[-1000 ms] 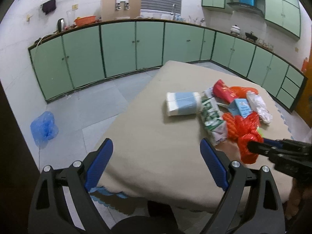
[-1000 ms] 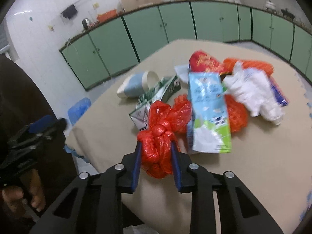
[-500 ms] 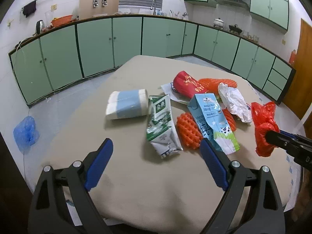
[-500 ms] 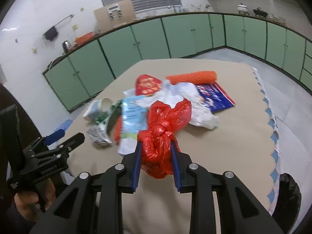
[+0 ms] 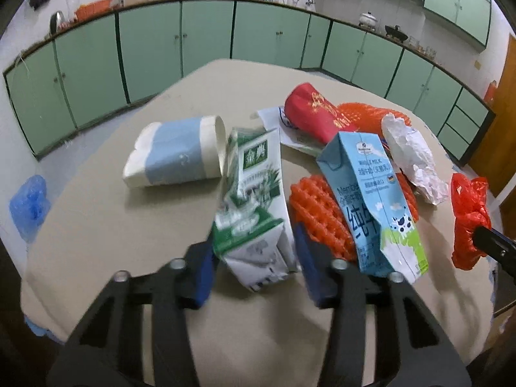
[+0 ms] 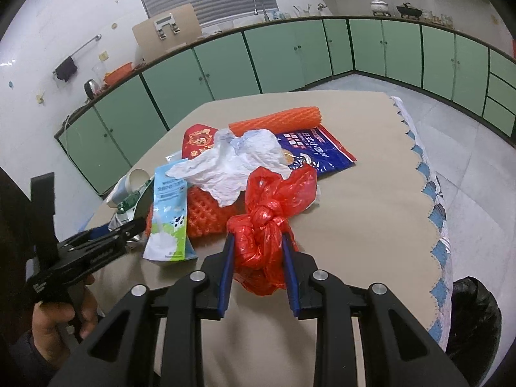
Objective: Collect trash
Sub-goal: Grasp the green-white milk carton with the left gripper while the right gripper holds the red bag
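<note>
The right gripper [image 6: 258, 271] squeezes the knotted red bag [image 6: 262, 225] tight so it cannot drop. Left of the bag, the left gripper [image 5: 254, 267] jaws are closing around the green milk carton [image 5: 254, 200] lying on the surface [image 5: 129, 242], to lift it next.

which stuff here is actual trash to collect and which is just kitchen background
Trash:
red plastic bag, in the right gripper
green milk carton, left gripper closing around it
blue milk carton
crumpled white paper
orange foam net

Background:
green cabinets
kettle
</note>
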The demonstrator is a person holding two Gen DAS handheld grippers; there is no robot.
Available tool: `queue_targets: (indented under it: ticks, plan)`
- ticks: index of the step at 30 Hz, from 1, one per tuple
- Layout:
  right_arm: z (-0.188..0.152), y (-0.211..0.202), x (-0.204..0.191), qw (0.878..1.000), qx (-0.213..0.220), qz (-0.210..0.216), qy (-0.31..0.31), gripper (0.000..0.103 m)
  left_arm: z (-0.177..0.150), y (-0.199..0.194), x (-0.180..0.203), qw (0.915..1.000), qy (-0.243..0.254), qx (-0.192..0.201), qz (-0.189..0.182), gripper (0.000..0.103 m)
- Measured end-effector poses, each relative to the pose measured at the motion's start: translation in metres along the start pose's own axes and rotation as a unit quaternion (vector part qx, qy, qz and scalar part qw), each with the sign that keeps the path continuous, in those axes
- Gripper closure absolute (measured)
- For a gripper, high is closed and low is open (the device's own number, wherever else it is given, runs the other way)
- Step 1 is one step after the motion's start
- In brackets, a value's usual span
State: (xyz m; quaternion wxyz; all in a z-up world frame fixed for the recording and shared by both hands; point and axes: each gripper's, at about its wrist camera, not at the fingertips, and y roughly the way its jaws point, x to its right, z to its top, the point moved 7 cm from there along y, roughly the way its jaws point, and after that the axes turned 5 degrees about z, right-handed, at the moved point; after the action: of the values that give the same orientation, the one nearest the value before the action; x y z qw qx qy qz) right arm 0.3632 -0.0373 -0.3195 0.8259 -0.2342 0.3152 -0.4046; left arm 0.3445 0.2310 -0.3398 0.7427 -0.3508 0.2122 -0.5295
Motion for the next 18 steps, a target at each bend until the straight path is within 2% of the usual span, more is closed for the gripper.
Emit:
queue_targets:
  ticks: [4, 10, 14, 18]
  plan:
    - [0.000, -0.008, 0.000, 1.000, 0.004, 0.001, 0.002, 0.075, -0.003, -0.020, 0.000, 0.9997, 0.011, 0.021, 0.008, 0.067]
    - [0.000, -0.031, -0.001, 1.000, 0.014, -0.001, 0.002, 0.075, -0.003, -0.067, -0.006, 0.9986, -0.001, 0.052, 0.013, 0.067]
    - [-0.004, -0.052, -0.002, 1.000, 0.020, -0.005, 0.000, 0.075, -0.005, -0.104, -0.003, 0.9969, 0.016, 0.074, 0.019, 0.067]
    - [-0.010, -0.080, 0.005, 0.999, 0.027, -0.016, 0.005, 0.075, -0.008, -0.139, 0.011, 0.9955, 0.032, 0.089, 0.002, 0.067]
